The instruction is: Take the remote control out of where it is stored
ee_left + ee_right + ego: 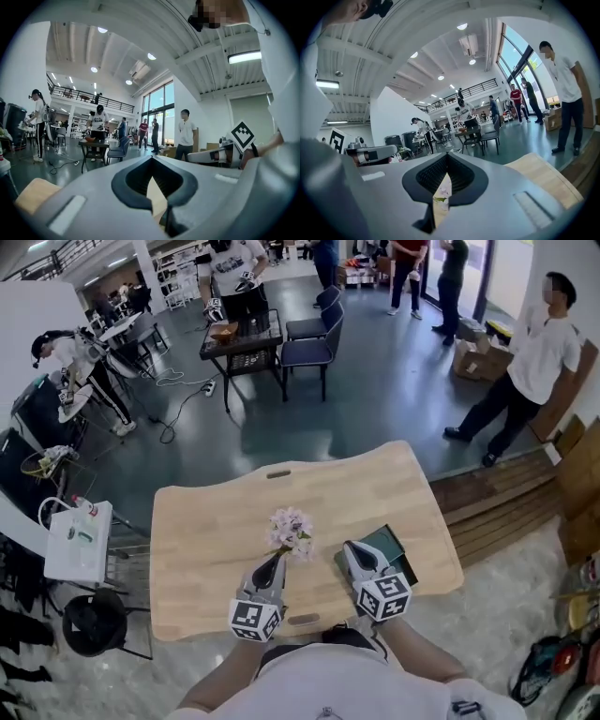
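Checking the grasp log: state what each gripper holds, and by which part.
Nothing is held. The left gripper and the right gripper are both shut with nothing between their jaws.

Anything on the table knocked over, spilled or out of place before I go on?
Nothing stands out. The flowers sit near the middle of the table, nothing is spilled, and the dark box lies flat beside the right gripper. That gripper and the left gripper are both shut and empty.
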Available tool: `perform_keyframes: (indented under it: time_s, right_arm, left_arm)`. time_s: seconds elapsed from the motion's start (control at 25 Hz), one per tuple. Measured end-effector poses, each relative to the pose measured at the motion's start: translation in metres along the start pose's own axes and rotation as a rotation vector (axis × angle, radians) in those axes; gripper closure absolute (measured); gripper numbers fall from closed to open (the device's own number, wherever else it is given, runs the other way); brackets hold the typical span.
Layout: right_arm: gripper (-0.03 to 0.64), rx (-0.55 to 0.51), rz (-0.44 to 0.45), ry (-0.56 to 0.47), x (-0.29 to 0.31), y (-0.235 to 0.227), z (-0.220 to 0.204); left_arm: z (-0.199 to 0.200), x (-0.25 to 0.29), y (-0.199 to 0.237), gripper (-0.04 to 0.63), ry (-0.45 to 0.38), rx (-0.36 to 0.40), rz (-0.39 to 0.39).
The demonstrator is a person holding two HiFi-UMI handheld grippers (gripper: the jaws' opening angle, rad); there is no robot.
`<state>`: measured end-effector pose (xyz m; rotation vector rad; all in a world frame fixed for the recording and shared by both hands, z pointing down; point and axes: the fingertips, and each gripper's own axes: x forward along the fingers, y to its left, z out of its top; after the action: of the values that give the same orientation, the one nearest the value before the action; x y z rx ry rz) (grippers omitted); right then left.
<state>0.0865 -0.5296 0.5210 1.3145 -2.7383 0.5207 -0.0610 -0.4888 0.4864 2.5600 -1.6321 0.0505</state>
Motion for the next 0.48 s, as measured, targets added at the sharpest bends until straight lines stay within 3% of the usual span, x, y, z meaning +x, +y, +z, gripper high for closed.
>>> perform_keyframes:
  time_s: [0.16, 0.48]
  right_arm:
    - [0.589, -0.003, 0.028, 0.016, 0.013, -0.017, 0.007]
    - [0.589, 0.015, -0.006, 0.008, 0.024, -0.041, -0.001]
  left_arm:
    - [0.004, 0.016, 0.004, 0.595, 0.006, -0.003, 0.032]
    - [-0.008, 0.034, 0.010, 0.595, 0.013, 0.010, -0.004]
